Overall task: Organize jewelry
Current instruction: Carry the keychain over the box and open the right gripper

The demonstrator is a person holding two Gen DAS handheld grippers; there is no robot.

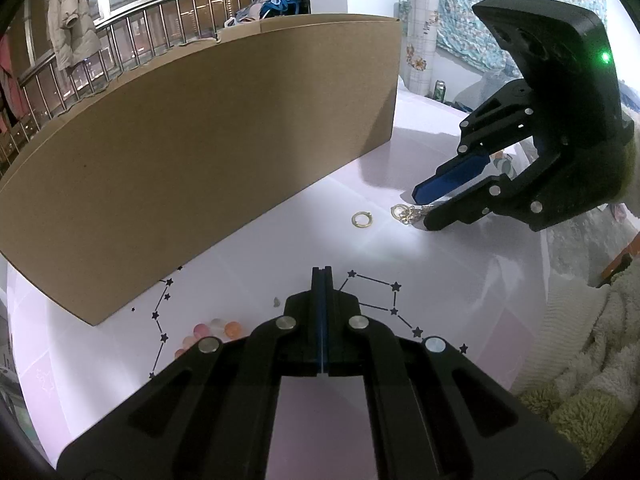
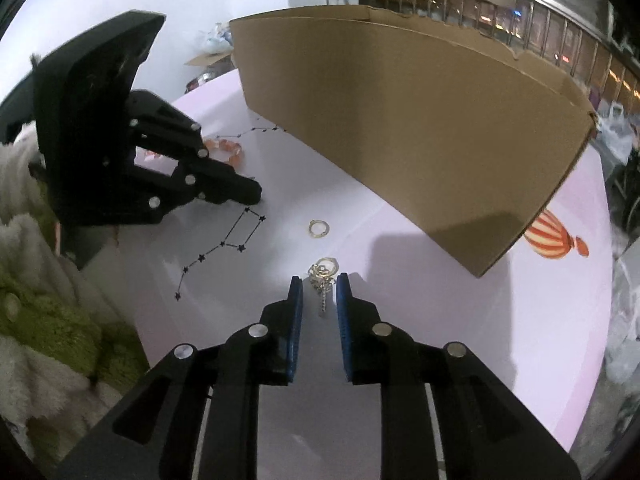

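Note:
A gold chain piece with rings (image 2: 323,276) lies on the pale table (image 2: 420,320), between the tips of my right gripper (image 2: 319,280), which is open around it. In the left wrist view the same chain (image 1: 406,213) lies at the right gripper's (image 1: 420,210) tips. A loose gold ring (image 2: 319,227) (image 1: 361,219) lies a little beyond it. An orange bead bracelet (image 1: 216,330) (image 2: 228,147) lies by my left gripper (image 1: 322,270) (image 2: 252,194), which is shut and empty.
A large cardboard box (image 1: 200,152) (image 2: 420,128) stands along the far side of the table. Star constellation lines (image 1: 394,300) and a balloon print (image 2: 552,236) mark the tabletop. Fluffy fabric (image 1: 580,360) lies past the table's near edge.

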